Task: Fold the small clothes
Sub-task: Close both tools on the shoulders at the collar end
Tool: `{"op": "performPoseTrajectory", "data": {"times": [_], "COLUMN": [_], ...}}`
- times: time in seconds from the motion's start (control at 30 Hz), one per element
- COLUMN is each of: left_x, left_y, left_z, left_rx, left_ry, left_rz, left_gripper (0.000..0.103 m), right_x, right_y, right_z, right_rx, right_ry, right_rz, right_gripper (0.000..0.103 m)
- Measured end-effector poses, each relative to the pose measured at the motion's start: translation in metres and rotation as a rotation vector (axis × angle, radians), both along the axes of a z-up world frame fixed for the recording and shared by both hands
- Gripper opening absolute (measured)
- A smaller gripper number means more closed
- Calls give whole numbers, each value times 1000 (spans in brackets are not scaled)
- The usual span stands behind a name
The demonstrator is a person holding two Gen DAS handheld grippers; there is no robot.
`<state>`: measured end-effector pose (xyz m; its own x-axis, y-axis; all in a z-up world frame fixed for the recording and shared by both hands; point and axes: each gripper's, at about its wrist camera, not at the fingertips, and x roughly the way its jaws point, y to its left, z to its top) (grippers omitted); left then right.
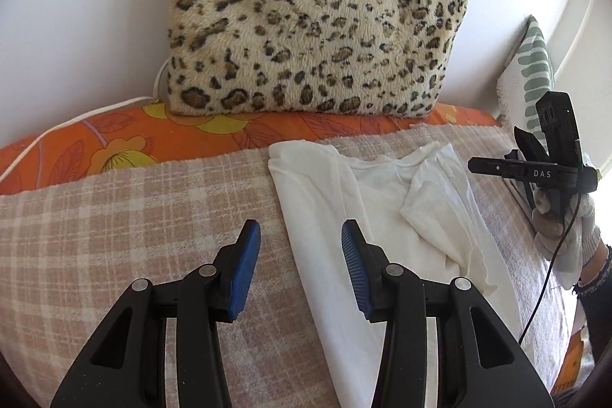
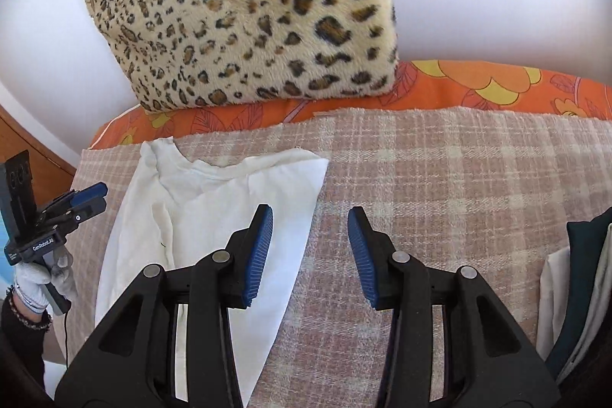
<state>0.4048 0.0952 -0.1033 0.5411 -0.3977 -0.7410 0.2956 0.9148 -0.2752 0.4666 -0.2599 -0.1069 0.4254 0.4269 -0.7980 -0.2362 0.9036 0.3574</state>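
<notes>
White garment flat on plaid blanket, sides already turned inward, likely narrowing it for next fold. Left gripper spread, empty, above its edge. Right gripper spread, empty, over opposite edge.

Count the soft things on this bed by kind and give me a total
White T-shirt: 1
Leopard-print cushion: 1
Green-and-white patterned pillow: 1
Pink plaid blanket: 1
Orange floral sheet: 1
Pile of dark and light clothes: 1
Total: 6
</notes>
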Motion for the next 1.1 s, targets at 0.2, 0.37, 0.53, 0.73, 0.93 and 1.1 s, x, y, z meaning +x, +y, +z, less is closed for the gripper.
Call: {"op": "performPoseTrajectory", "data": {"times": [0.2,0.37,0.53,0.73,0.93,1.1], "left_x": [29,46,54,61,59,48], "left_y": [-13,-20,-26,-50,-45,-36], "left_z": [-20,-23,-22,-22,-14,11], "left_rx": [76,103,114,166,127,81], "left_ry": [12,-11,-27,-66,-80,-122], "left_rz": [-5,0,8,-25,-5,-1], "left_gripper": [42,42,24,4,3,3], "right_x": [10,16,17,16,11,2], "right_y": [13,30,34,42,43,39], "right_z": [-12,-16,-15,-13,2,27], "right_rx": [17,4,8,-44,-37,-24], "right_ry": [-24,-39,-32,-62,-100,-130], "right_rz": [23,20,38,37,44,50], "right_gripper": [41,40,29,9,6,5]}}
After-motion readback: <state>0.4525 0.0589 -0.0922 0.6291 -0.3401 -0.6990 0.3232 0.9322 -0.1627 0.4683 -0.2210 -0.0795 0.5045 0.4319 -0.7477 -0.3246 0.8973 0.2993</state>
